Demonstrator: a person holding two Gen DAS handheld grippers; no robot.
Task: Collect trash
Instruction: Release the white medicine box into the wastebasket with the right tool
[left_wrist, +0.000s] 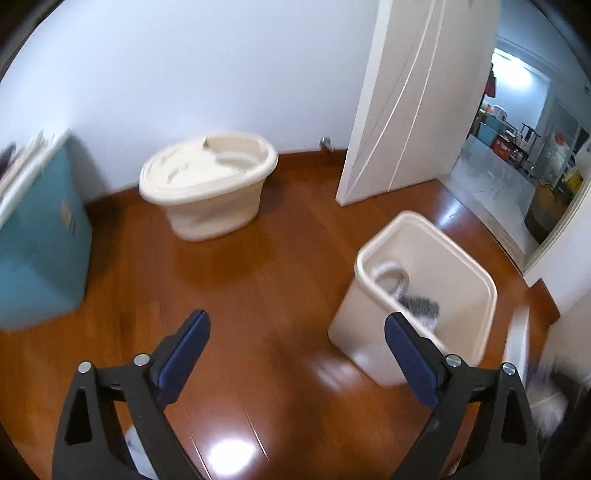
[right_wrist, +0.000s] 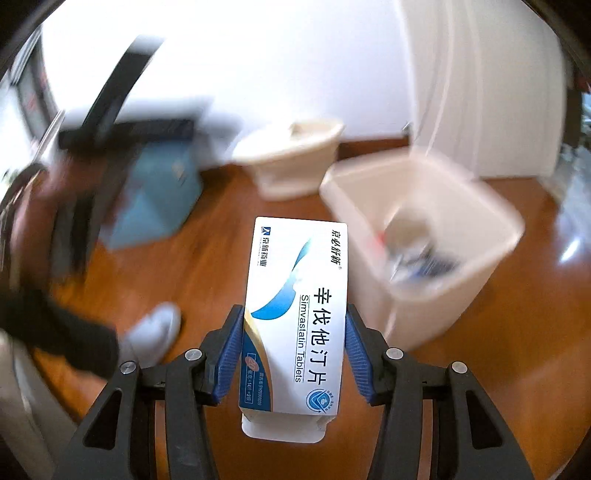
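One tablet box (right_wrist: 295, 314) between gripper (right_wrist: 294, 354) pads

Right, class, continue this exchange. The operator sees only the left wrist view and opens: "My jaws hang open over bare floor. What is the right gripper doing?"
Observer: The right gripper is shut on a white and blue tablet box.
Operator: Can you read any print on it?
Observer: Yes, it reads "Simvastatin Tablets" along its length.
Operator: Is the box closed up?
Observer: No, the end flap nearest the camera sticks out untucked.
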